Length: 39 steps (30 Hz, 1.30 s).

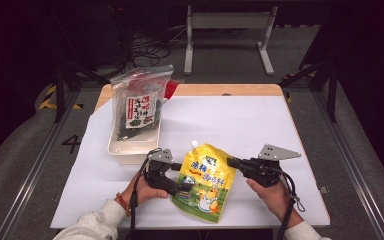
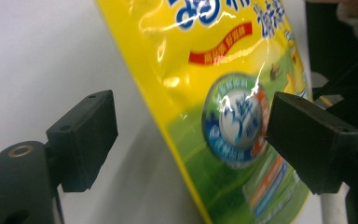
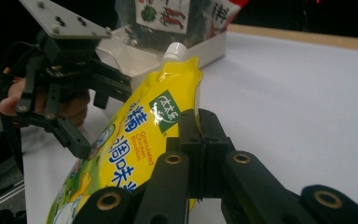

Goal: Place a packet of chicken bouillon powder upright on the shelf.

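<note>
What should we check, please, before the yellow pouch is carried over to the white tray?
1. Right gripper shut on the yellow pouch edge: ok.
2. Left gripper released: ok, jaws stand apart, pouch edge between them.
3. Pouch cap closed: cannot tell.
4. Room in the white tray: not ok, the seaweed bag stands in it.
5. Pouch off the table: cannot tell.

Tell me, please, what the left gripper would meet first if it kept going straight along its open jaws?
The yellow pouch: its edge already stands between the left gripper's open jaws, so it would likely run deeper onto it.
</note>
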Available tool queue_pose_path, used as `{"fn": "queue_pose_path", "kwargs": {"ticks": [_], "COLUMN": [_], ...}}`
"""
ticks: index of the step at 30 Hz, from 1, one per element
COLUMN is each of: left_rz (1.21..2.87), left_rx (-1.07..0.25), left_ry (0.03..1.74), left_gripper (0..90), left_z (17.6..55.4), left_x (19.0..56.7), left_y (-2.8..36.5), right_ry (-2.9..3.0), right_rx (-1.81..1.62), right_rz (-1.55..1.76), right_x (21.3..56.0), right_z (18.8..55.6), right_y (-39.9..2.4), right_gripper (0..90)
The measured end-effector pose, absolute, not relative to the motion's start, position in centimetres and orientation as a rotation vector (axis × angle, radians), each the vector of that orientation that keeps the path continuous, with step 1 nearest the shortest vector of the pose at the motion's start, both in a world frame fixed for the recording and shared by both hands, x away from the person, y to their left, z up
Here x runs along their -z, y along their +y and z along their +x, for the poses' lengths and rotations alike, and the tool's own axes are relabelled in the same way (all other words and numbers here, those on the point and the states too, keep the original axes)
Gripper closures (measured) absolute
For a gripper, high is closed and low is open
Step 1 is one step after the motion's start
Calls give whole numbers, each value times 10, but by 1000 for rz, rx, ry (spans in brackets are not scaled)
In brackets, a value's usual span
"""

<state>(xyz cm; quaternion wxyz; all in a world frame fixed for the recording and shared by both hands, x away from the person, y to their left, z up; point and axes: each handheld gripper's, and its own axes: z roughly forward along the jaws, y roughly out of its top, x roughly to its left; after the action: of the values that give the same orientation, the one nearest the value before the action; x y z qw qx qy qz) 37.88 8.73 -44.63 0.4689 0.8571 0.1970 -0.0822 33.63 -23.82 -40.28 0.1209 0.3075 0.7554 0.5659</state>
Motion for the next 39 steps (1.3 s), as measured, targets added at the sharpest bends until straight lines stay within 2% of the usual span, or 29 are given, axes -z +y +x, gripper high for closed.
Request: {"fn": "queue_pose_path", "kwargs": {"ticks": [4,7,8,9,10,13,15,19,21,24,26,33,39], "left_rz": [2072,2056,2064,2049,2022,1968,1981,1976,1973,1964,1959,1924,1917], "left_rx": [207,203,189,195,210,224,177,154,132,114,93,25,-29], "left_ry": [429,406,405,403,397,357,309,269,259,235,229,222,232], "left_gripper": [241,400,400,507,507,752,859,887,892,897,897,899,900], "left_z": [379,378,378,378,378,377,369,362,357,352,350,344,343], "left_x": [440,437,434,433,433,427,422,416,412,407,404,392,386], "left_y": [81,79,79,80,83,89,88,90,91,93,94,102,111], "right_ry": [2185,2171,2171,2166,2166,2163,2161,2152,2139,2127,2117,2131,2163], "right_rx": [-1669,-1664,-1664,-1666,-1666,-1667,-1659,-1660,-1658,-1676,-1671,-1586,-1404], "right_rz": [847,831,831,829,829,824,816,786,778,768,777,870,898], "right_x": [397,394,394,392,392,391,388,381,376,371,369,378,394], "right_z": [334,333,333,331,331,330,328,322,319,312,307,300,295], "right_y": [-232,-229,-229,-228,-228,-227,-225,-225,-228,-235,-242,-267,-283], "right_gripper": [893,890,890,885,885,877,843,782,656,631,532,432,398]}}
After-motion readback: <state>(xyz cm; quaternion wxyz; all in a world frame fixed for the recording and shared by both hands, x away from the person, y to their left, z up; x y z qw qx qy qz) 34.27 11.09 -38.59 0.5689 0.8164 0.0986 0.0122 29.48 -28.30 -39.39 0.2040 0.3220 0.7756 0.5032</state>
